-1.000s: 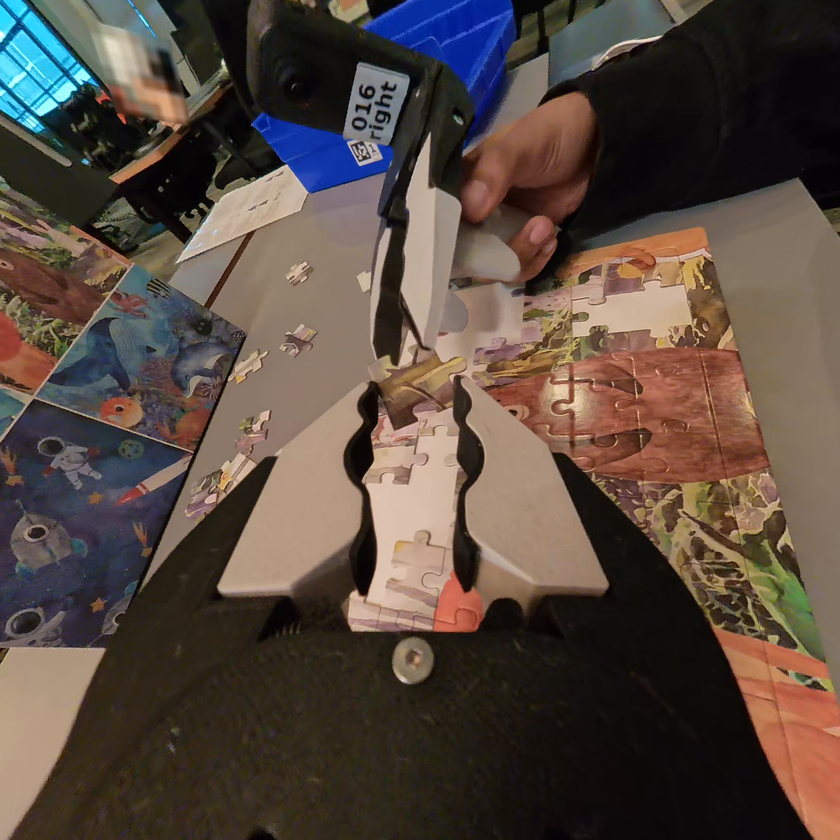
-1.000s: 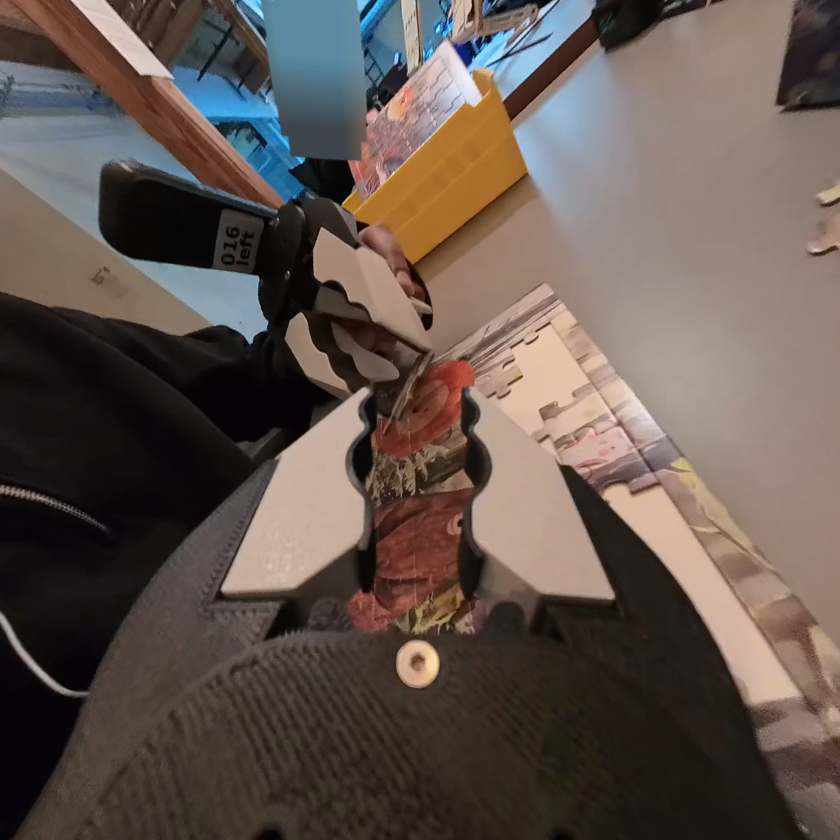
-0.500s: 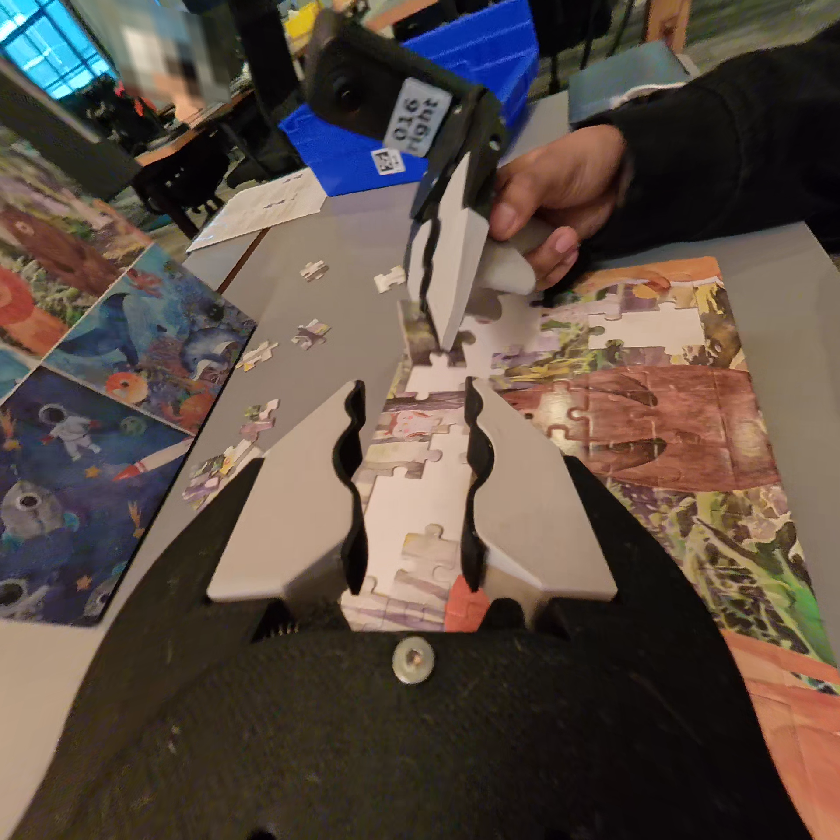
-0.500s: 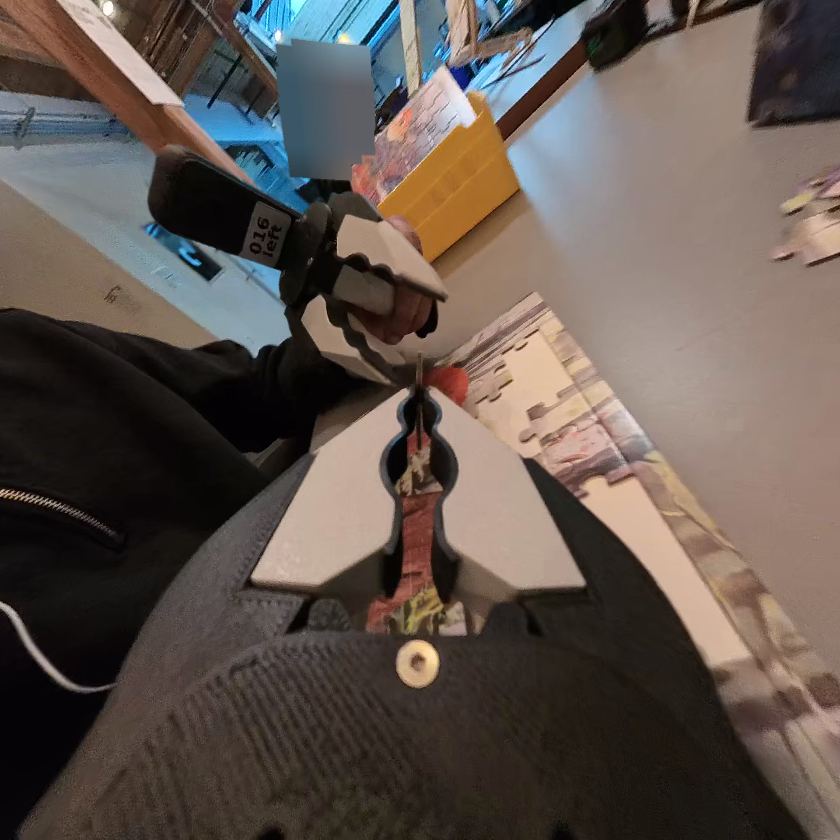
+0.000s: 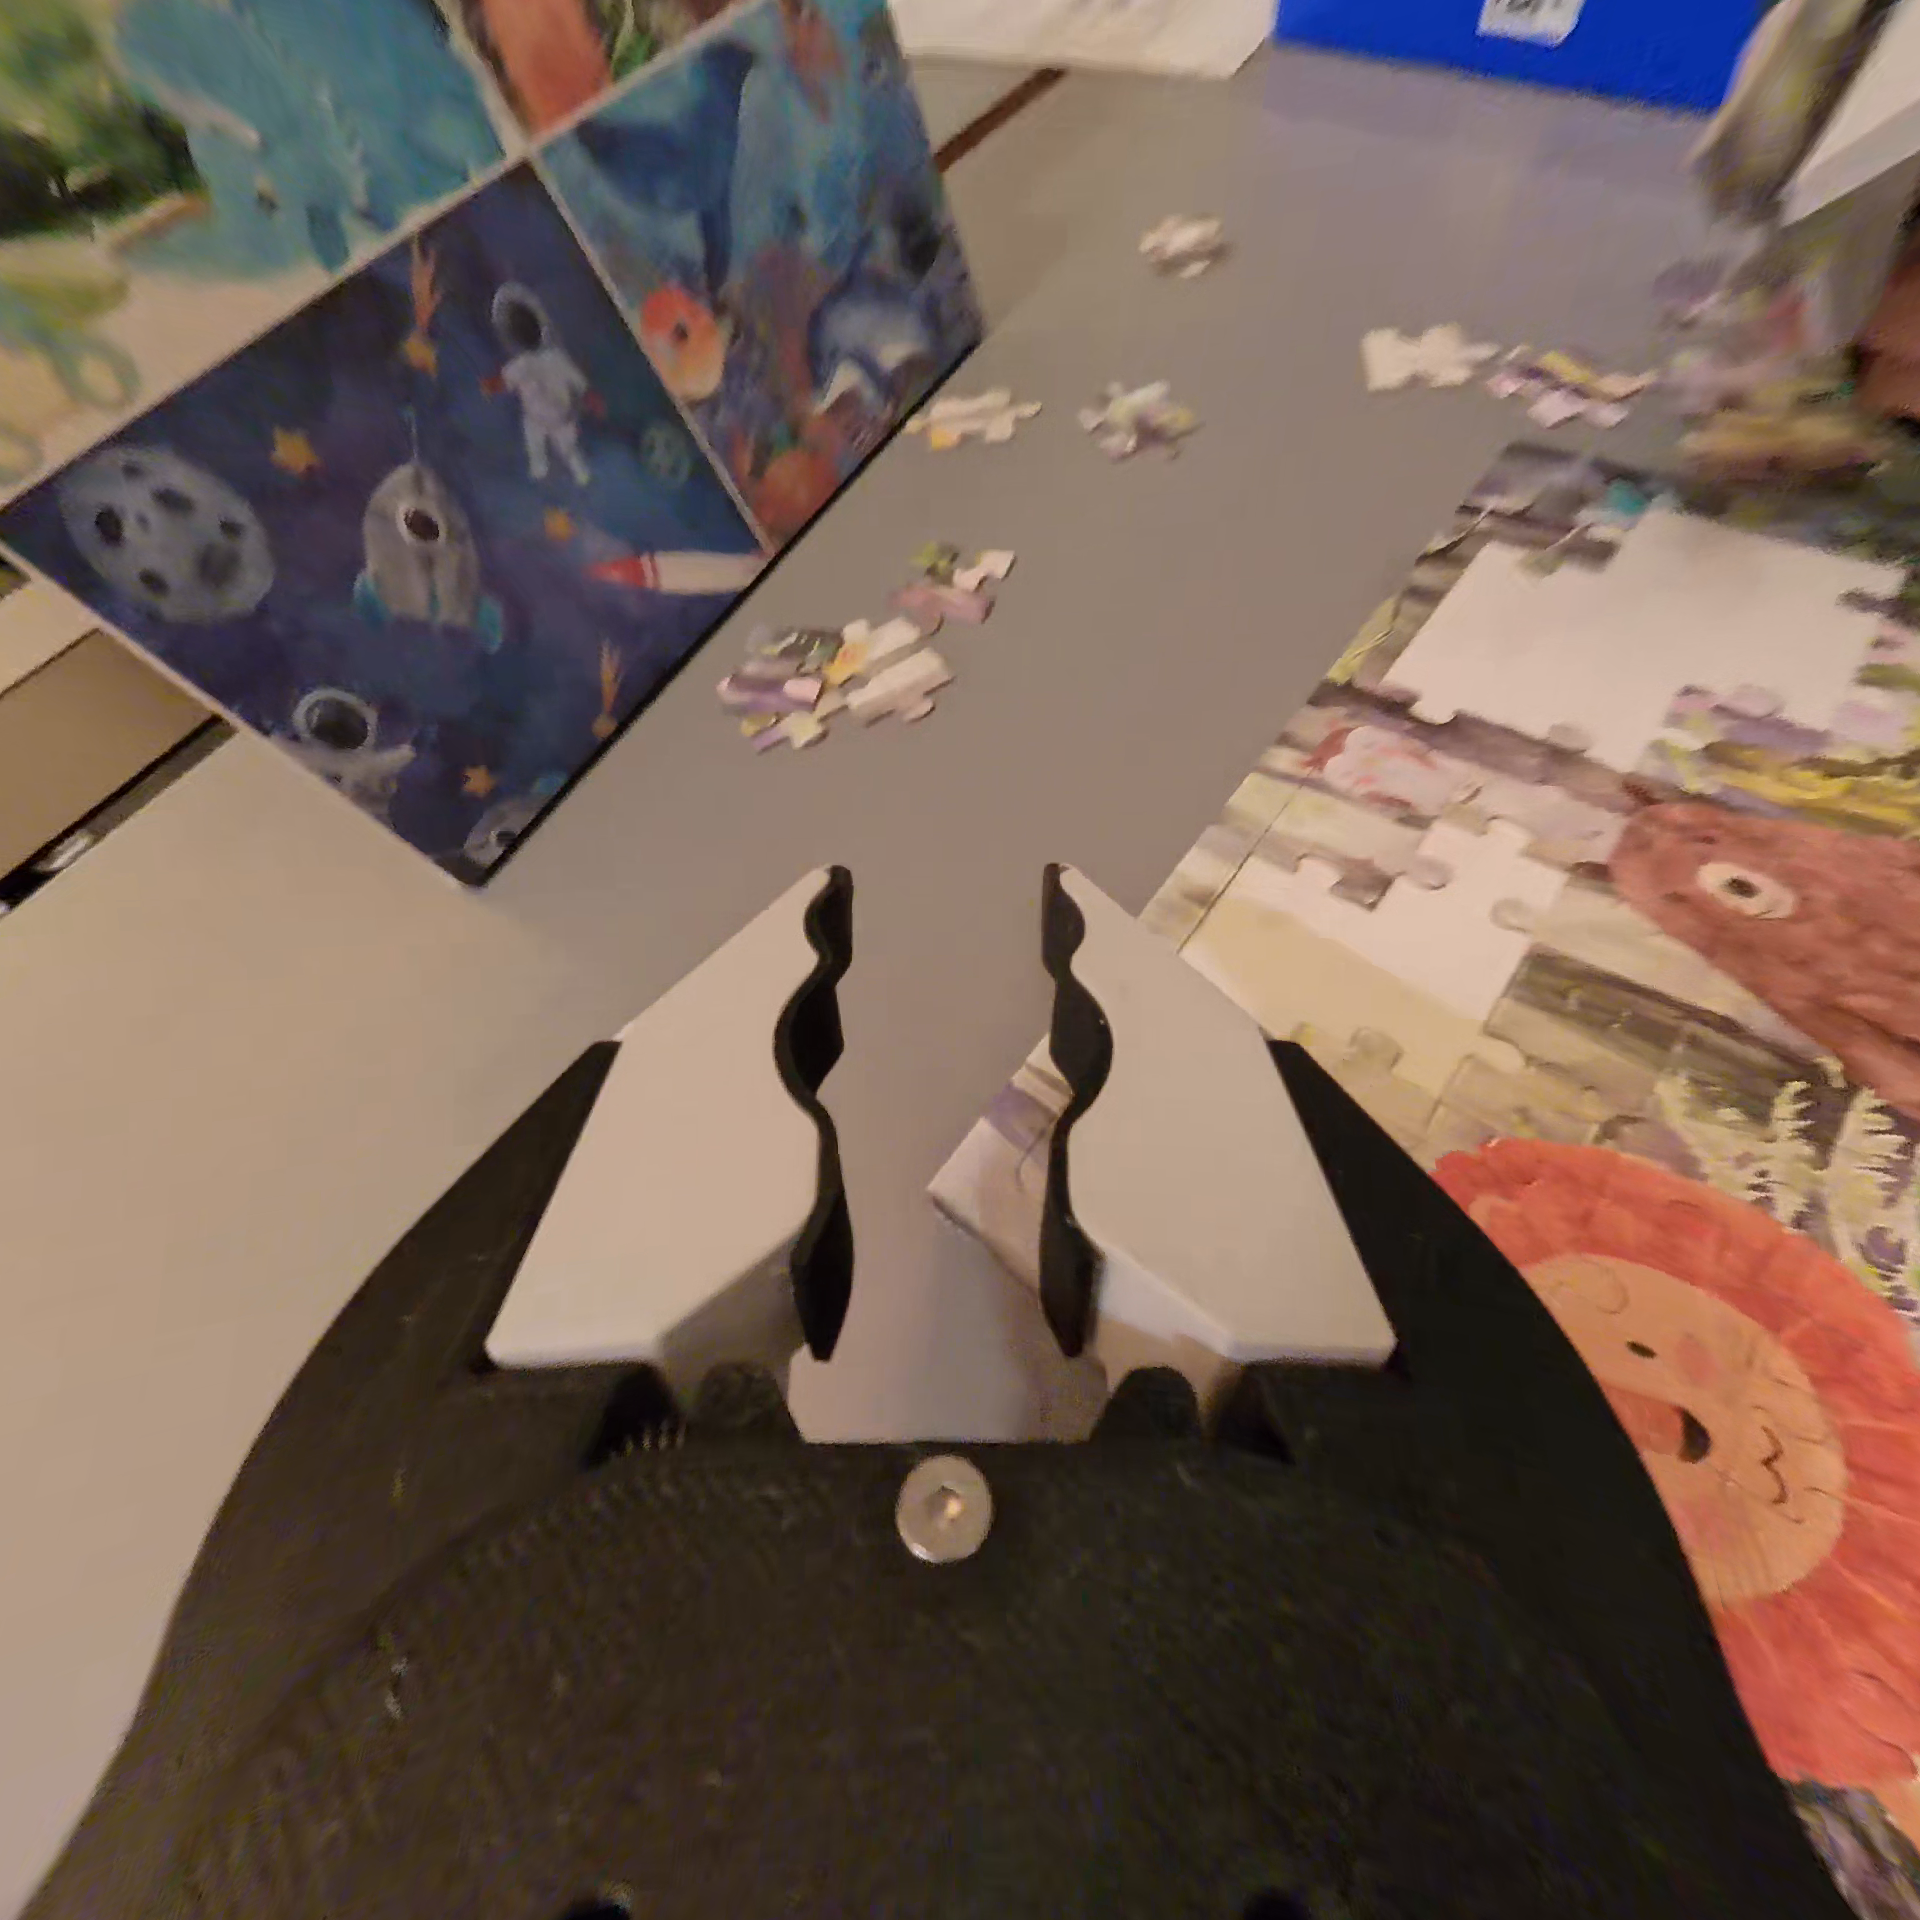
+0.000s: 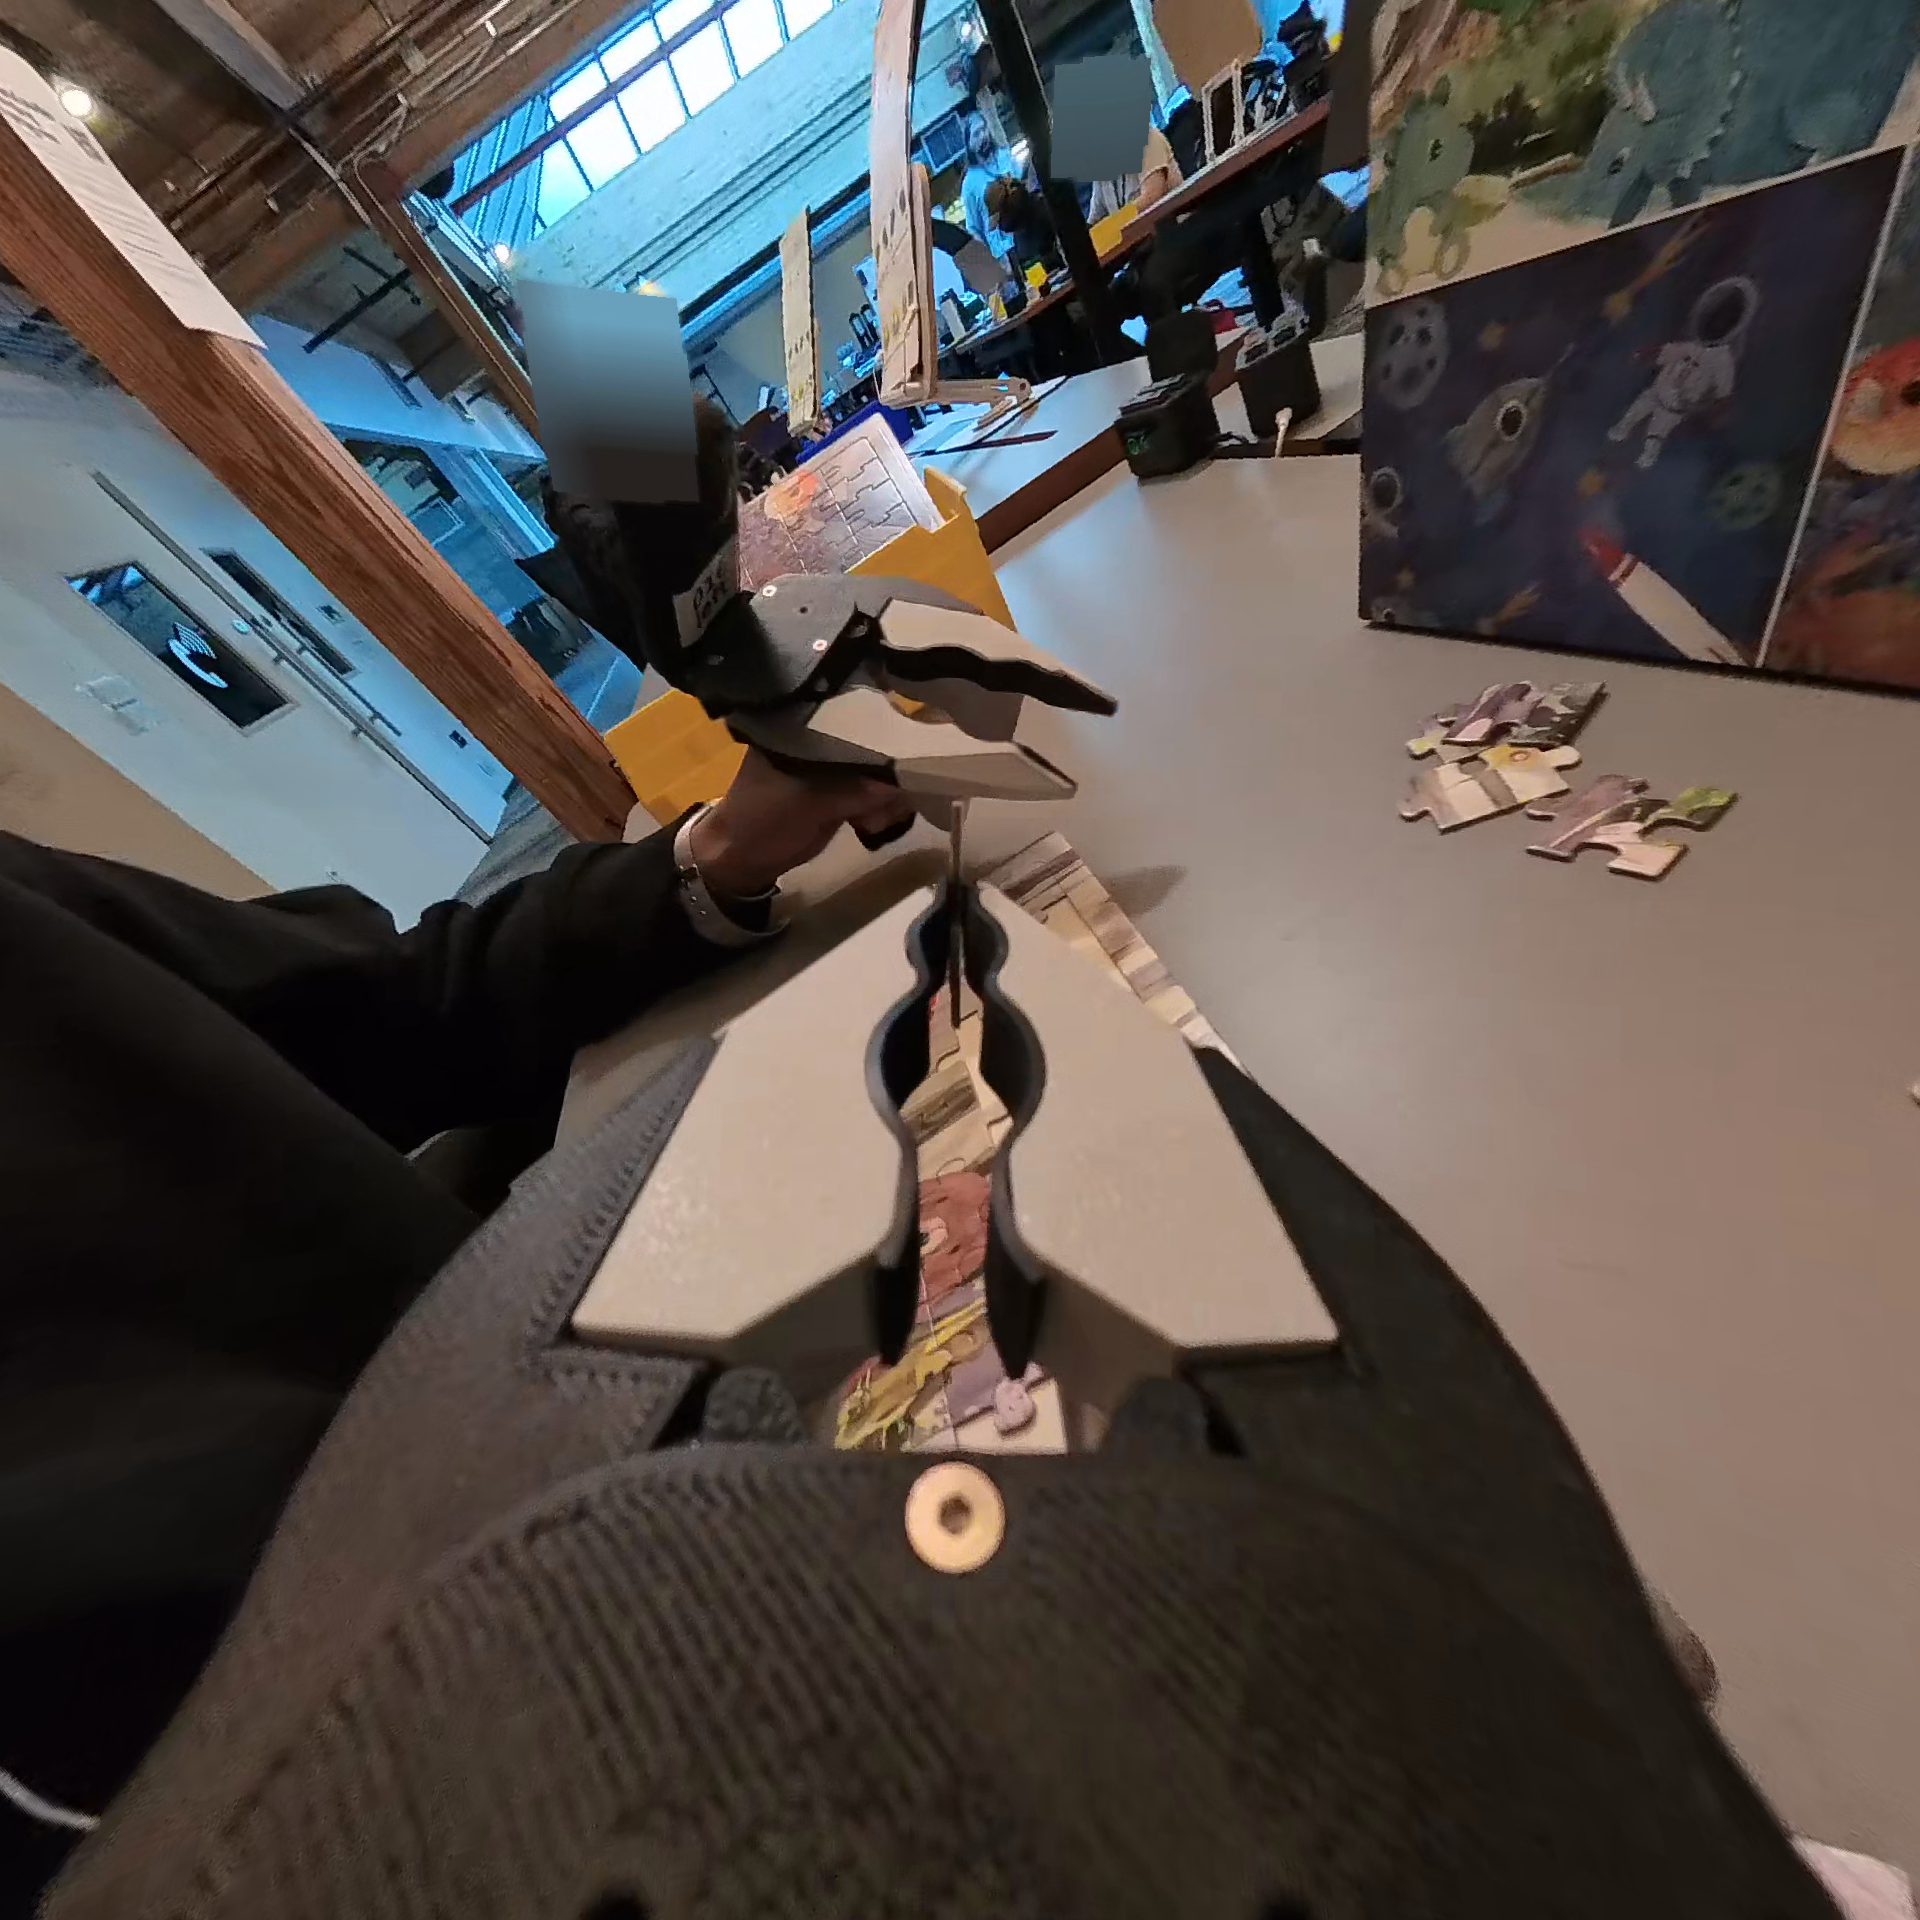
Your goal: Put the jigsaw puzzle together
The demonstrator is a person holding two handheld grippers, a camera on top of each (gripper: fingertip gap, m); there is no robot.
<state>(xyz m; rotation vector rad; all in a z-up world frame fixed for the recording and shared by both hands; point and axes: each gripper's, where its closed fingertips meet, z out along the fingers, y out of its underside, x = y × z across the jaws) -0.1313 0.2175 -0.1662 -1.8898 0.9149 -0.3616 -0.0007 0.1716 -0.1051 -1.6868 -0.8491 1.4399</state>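
The part-built jigsaw puzzle [image 5: 1558,1039] lies on the grey table [image 5: 1195,623], showing a lion, a bear and white gaps. My left gripper [image 5: 940,883] is open and empty over bare table by the puzzle's left edge. Loose pieces [image 5: 842,675] lie ahead of it. My right gripper [image 6: 954,899] is shut on a puzzle piece [image 6: 954,831] seen edge-on, held upright above the puzzle [image 6: 1091,925]. The left gripper [image 6: 997,717] also shows open in the right wrist view, just beyond the piece. The right gripper [image 5: 1860,135] shows blurred at the top right of the left wrist view.
A picture-covered puzzle box [image 5: 416,468] stands on the table to the left, also in the right wrist view [image 6: 1610,447]. More loose pieces [image 6: 1538,769] lie near it. A blue bin [image 5: 1558,42] and a yellow bin [image 6: 945,551] sit at the table's far sides. The gap from one gripper's tips to the other's is roughly 15 cm.
The right gripper shut on the piece that the left gripper held, and the left gripper let it go. The left gripper then swung left, off the puzzle toward the loose pieces.
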